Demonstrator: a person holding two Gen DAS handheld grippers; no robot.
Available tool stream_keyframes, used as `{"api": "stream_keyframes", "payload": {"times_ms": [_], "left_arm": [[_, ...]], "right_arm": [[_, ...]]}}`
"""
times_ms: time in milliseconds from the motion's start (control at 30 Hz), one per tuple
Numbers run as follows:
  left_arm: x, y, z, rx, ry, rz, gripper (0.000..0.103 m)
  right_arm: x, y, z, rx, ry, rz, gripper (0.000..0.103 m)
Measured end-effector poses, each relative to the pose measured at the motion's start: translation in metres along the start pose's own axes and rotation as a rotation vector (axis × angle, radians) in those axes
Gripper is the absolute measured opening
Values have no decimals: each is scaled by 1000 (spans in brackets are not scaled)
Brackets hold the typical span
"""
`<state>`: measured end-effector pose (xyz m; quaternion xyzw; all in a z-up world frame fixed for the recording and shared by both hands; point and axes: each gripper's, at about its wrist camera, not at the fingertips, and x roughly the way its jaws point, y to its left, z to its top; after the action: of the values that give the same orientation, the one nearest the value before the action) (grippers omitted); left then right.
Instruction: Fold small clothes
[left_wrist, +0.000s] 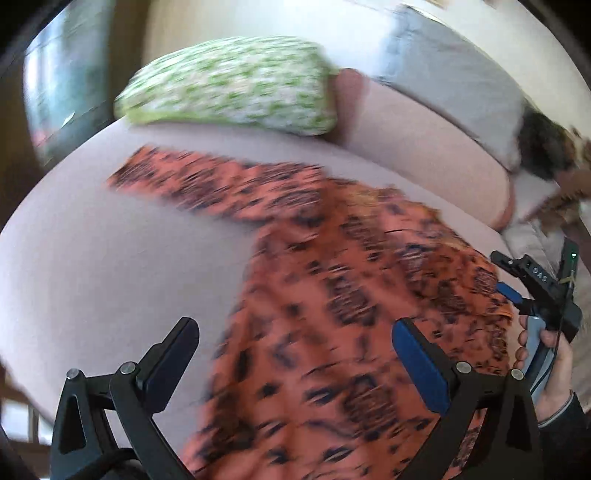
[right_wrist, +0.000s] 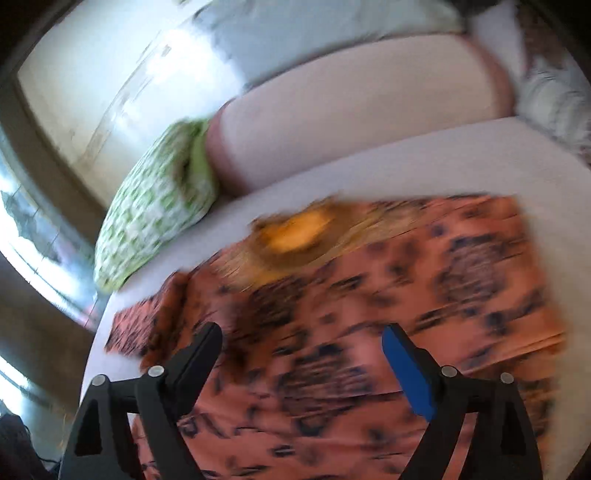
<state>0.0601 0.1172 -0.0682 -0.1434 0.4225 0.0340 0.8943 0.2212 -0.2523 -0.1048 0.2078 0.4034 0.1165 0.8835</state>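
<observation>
Garment: one orange, dark-patterned piece (left_wrist: 332, 314) spread flat on the pale sofa seat (left_wrist: 110, 266).
Cushions: one green-and-white (left_wrist: 229, 85), one grey (left_wrist: 450, 74), both at the backrest.
Left gripper (left_wrist: 295, 343): jaws apart, empty, above the garment.
Right gripper (right_wrist: 301, 345): jaws apart, empty, above the garment.
Hands: one (left_wrist: 550, 354), on the right gripper's handle.

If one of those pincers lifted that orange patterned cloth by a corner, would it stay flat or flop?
Likely flop: the orange garment lies limp on the sofa seat, one part trailing loosely. It looks thin, so probably light. A push would likely bunch it.
</observation>
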Motion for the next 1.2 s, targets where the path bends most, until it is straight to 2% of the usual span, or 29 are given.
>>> {"api": "stream_keyframes", "payload": {"times_ms": [100,167,333,400,500,567,700,800,867,900,933,967,1000,1033,1067,1200], "left_arm": [[26,-43,23,115,13,-39,103],[54,-63,34,162,57,-33,103],[113,-73,33,172,140,26,103],[127,-66,31,144,178,35,103],[135,-50,37,7,194,-57,102],[135,-50,46,-34,182,-105,102],[148,-57,71,-18,154,-119,102],[182,-61,90,-4,199,-107,100],[201,-59,92,-12,258,-92,85],[211,-58,91,-20,291,-71,68],[212,-60,92,-5,269,-32,49],[210,-63,95,19,250,-34,29],[212,-64,96,26,265,-46,5],[211,-64,97,18,261,-44,5],[206,-66,100,27,225,-36,5],[172,-88,117,149,31,7,5]], "right_arm": [[-2,-34,5,62,6,-20,91],[0,-47,3,83,10,-15,91],[8,-68,-8,108,43,33,91],[8,-74,-15,113,44,50,91],[4,-83,-19,135,36,82,91],[5,-86,-20,143,35,99,91],[7,-91,-25,157,39,133,91],[6,-93,-28,152,34,149,91],[5,-94,-28,153,32,160,91],[4,-94,-28,150,32,164,91],[4,-94,-28,145,31,167,91],[3,-94,-28,143,29,169,91],[2,-94,-28,141,25,173,91],[2,-94,-28,142,23,176,91],[2,-95,-28,149,22,178,91],[-5,-94,-26,141,16,188,91]]}}
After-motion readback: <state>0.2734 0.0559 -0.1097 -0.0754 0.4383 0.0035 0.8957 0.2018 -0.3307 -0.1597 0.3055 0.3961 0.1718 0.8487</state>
